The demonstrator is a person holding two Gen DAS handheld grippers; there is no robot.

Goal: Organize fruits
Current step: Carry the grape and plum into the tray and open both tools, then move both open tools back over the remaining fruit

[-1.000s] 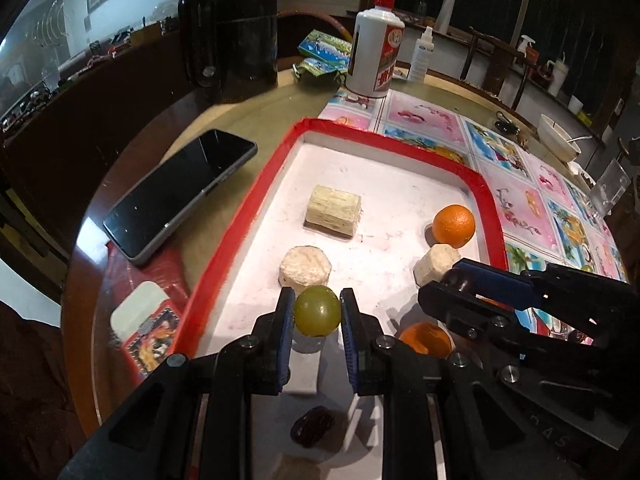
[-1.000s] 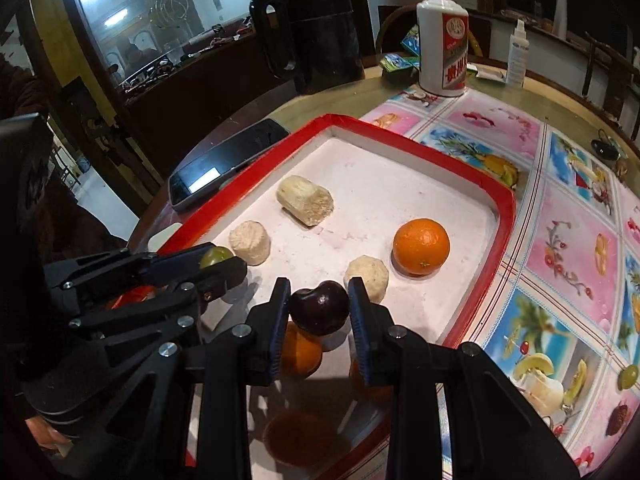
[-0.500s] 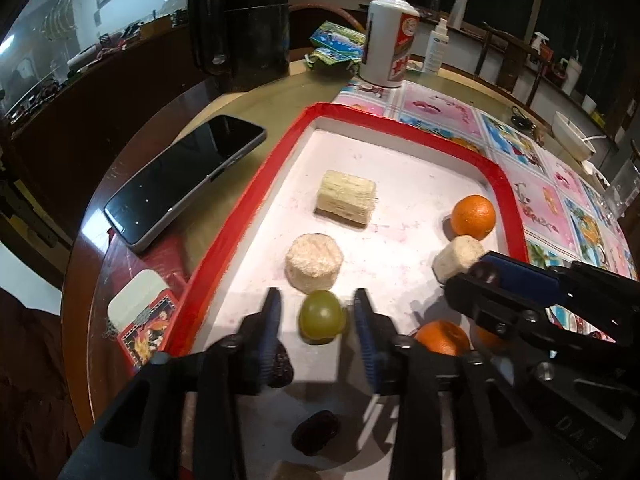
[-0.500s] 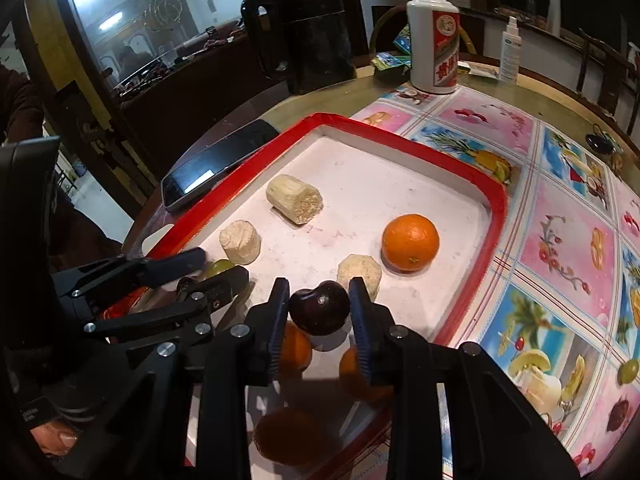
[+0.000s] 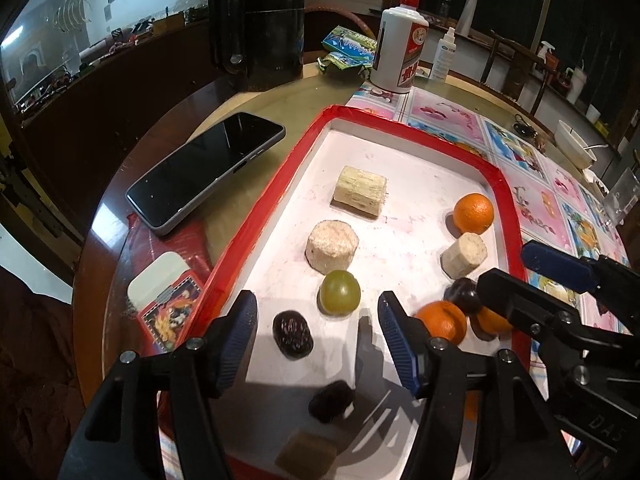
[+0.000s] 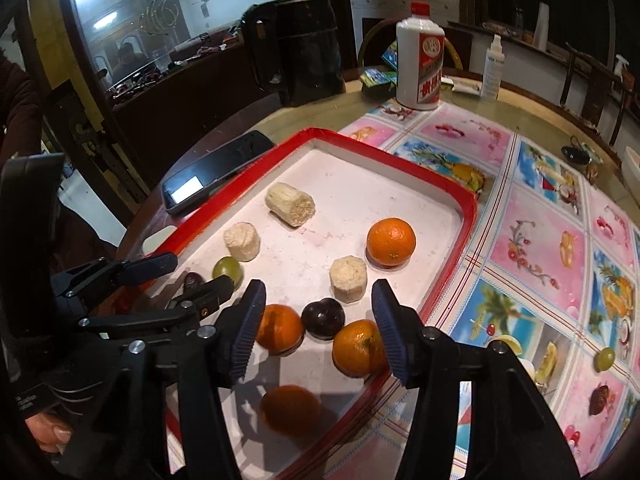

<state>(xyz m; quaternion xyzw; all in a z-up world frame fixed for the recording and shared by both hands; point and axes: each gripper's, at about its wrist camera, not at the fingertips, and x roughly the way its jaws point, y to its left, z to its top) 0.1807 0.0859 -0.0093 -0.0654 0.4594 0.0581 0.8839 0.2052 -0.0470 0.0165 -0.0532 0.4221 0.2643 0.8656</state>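
A red-rimmed white tray (image 5: 256,220) (image 6: 460,240) holds the fruit. My left gripper (image 5: 318,332) is open; a green grape (image 5: 340,293) (image 6: 227,268) rests on the tray just ahead of its fingers, beside a round cane piece (image 5: 332,246). Two dark dates (image 5: 293,334) lie near the left finger. My right gripper (image 6: 318,320) is open too, with a dark plum (image 6: 323,318) (image 5: 462,296) lying on the tray between two oranges (image 6: 278,328) (image 6: 358,346). Another orange (image 6: 391,242) sits further back.
A phone (image 5: 204,168) and a small card box (image 5: 166,304) lie left of the tray. A black kettle (image 5: 260,24), a white bottle (image 6: 420,64) and a spray bottle (image 6: 492,68) stand behind. On the patterned cloth at right lie a green grape (image 6: 604,359) and a dark fruit (image 6: 599,400).
Both grippers have opened and drawn back. The green grape left the left gripper and the plum left the right one; both now lie on the tray.
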